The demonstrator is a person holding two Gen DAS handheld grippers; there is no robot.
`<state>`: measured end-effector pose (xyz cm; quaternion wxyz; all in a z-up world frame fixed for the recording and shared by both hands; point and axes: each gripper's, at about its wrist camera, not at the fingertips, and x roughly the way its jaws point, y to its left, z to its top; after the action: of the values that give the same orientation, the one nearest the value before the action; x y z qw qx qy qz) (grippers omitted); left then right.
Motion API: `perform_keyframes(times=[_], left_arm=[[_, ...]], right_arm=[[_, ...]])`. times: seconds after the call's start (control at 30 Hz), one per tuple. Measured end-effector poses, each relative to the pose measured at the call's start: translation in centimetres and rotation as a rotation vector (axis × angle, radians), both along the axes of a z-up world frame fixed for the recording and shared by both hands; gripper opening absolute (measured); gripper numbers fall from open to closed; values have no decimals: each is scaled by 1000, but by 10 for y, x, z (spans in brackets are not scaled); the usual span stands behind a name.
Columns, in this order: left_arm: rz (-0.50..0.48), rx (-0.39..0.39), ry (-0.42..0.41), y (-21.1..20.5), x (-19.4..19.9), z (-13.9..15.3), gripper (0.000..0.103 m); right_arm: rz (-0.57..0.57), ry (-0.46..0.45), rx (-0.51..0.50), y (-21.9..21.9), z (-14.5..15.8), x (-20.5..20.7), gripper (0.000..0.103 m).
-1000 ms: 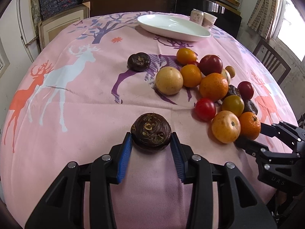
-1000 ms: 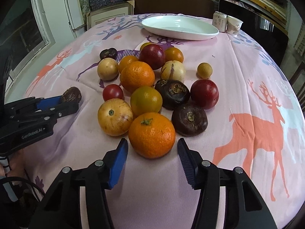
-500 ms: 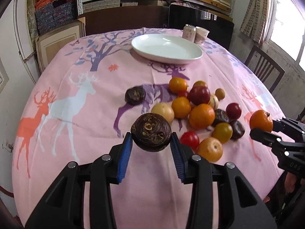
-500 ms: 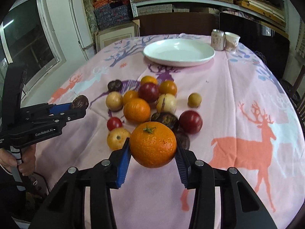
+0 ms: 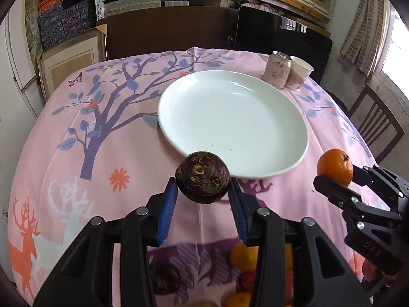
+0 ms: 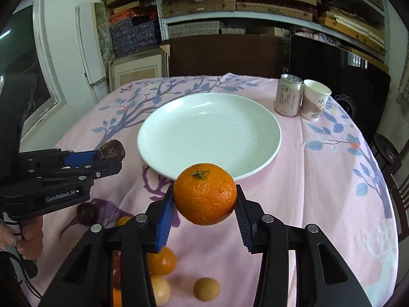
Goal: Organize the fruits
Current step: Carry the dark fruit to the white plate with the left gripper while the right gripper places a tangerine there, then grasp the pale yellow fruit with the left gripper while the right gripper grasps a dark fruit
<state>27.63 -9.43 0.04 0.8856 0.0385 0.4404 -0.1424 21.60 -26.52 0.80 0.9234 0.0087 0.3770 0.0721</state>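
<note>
My left gripper point(image 5: 203, 199) is shut on a dark brown wrinkled fruit point(image 5: 202, 176) and holds it in the air at the near rim of the empty white plate point(image 5: 217, 107). My right gripper point(image 6: 204, 204) is shut on an orange point(image 6: 205, 193) and holds it above the cloth just before the plate's near rim point(image 6: 258, 168). The left gripper with its fruit point(image 6: 111, 150) shows at the left of the right wrist view. The right gripper with the orange point(image 5: 335, 166) shows at the right of the left wrist view.
A pink drink can point(image 5: 278, 69) and a paper cup point(image 5: 299, 76) stand behind the plate. Several loose fruits point(image 6: 161, 261) lie on the pink tablecloth under and behind the grippers, partly hidden. A wooden chair point(image 5: 375, 125) stands at the table's right edge.
Both grippers have risen and moved forward from the fruit pile to the plate's near rim, each carrying its fruit. The right gripper closed on the orange a second ago.
</note>
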Motion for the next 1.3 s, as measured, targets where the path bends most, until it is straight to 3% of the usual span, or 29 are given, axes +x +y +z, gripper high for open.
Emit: perform_keyframes(times=[0.27,0.3,0.33,0.4,0.47,0.7,0.9,1.1,1.3], left_arm=[[4,9,15,-22,57,-20,41],[-1,-1,30,-23,60,-22,41],[-3,-34,56,-22,64,-24,41],[13,-73,57,-19,63,-22,48],[15,-63,41,-19,57,-18,55],[12,-34,7,3,4,2,71],[-60,78,-16,29,-74,3,76],[-64,41,19,54,-131,-8,79],[-37,26,61,65,-155,-23,79]], right_arm=[[5,47,-28,-1,-29,52,46],[4,43,-34,0,-29,53,52],[-3,27,-48,0,-28,54,65],[-11,-23,-65,2,-23,48,69],[-4,-19,-48,0,-19,43,69],[1,24,-17,-9,-9,-21,69],[-4,41,2,-15,-10,-98,76],[-24,82,22,-13,-26,-147,77],[-37,118,55,-11,-40,-173,77]])
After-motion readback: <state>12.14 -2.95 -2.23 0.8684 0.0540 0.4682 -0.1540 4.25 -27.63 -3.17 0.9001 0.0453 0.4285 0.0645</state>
